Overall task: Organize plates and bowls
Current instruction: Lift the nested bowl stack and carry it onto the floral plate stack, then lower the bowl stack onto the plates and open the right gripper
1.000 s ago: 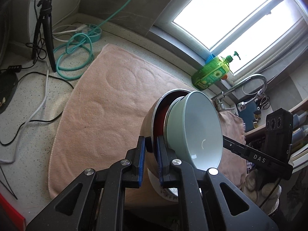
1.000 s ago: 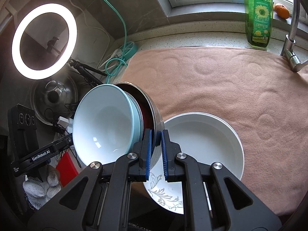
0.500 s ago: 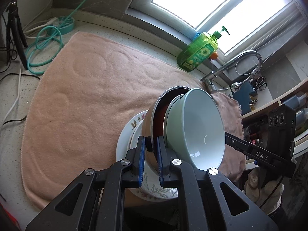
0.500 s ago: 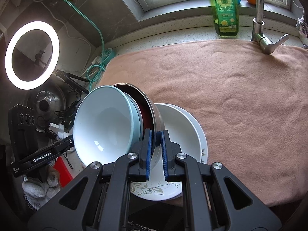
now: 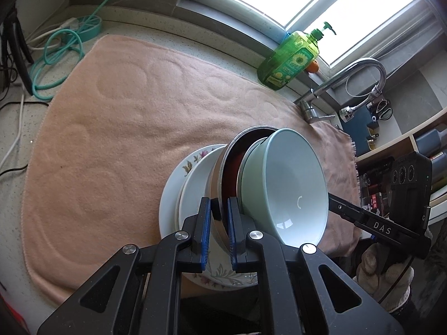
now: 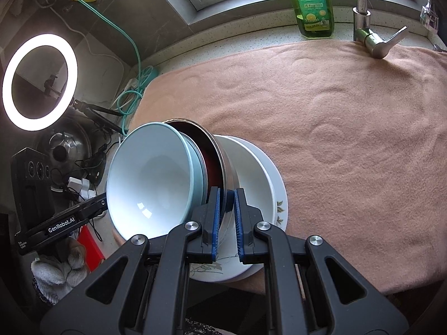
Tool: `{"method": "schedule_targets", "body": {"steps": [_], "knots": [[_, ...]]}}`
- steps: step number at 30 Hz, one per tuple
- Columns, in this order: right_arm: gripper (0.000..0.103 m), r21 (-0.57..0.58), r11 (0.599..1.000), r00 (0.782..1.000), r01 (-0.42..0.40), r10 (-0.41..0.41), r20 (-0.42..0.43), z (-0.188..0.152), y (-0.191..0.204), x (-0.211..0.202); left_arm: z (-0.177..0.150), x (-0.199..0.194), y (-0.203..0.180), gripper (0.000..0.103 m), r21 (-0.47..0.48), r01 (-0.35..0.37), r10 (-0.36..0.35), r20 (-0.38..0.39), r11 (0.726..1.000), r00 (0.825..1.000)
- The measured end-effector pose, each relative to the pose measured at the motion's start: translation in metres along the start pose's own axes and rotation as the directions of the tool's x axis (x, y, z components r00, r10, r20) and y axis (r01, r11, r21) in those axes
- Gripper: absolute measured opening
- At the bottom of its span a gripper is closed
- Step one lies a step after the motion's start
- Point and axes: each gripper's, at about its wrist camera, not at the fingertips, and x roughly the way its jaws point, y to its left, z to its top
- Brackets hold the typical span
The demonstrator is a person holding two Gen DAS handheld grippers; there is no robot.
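Note:
My left gripper (image 5: pixel 218 217) and my right gripper (image 6: pixel 226 209) are both shut on opposite sides of the rim of a steel bowl (image 5: pixel 223 173) (image 6: pixel 227 167) with a dark red inside. A pale blue-green bowl (image 5: pixel 290 187) (image 6: pixel 151 178) is nested in it. The stack is held tilted over a white deep plate (image 5: pixel 195 184) (image 6: pixel 251 173), which lies on a flower-patterned plate (image 5: pixel 170 195) (image 6: pixel 280 203) on the pink towel (image 5: pixel 111 128) (image 6: pixel 349 139).
A green soap bottle (image 5: pixel 290 61) (image 6: pixel 311 5) and a tap (image 5: pixel 335 89) (image 6: pixel 366 22) stand at the back by the window. Cables (image 5: pixel 56 55) lie at the left. A ring light (image 6: pixel 39 83) and a pot lid (image 6: pixel 64 145) are off the towel's left side. Shelves (image 5: pixel 405 150) are at the right.
Both grippers have carried the nested bowls along the towel, and the white plate stack has come into view beneath them. The grip has not changed.

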Motion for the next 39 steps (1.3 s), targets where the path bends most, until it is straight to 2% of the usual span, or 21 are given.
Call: {"method": "schedule_targets", "body": {"steps": [19, 32, 34, 39], "knots": [[0.010, 0.014, 1.000, 1.000, -0.002, 0.002, -0.012, -0.005, -0.003, 0.004, -0.003, 0.008, 0.002, 0.008, -0.006, -0.009, 0.009, -0.033, 1.000, 0.999], [0.013, -0.007, 1.000, 1.000, 0.003, -0.003, 0.000, -0.005, -0.003, -0.002, -0.001, 0.004, 0.002, 0.008, -0.008, -0.014, 0.013, -0.018, 1.000, 1.000], [0.013, -0.013, 1.000, 1.000, 0.007, -0.007, 0.005, -0.005, -0.001, -0.004, -0.002, 0.003, 0.003, 0.011, -0.010, -0.019, 0.019, -0.015, 1.000, 1.000], [0.013, -0.012, 1.000, 1.000, 0.011, -0.011, 0.012, -0.007, -0.004, -0.009, -0.005, -0.001, 0.004, 0.012, -0.014, -0.027, 0.027, -0.004, 1.000, 1.000]]}}
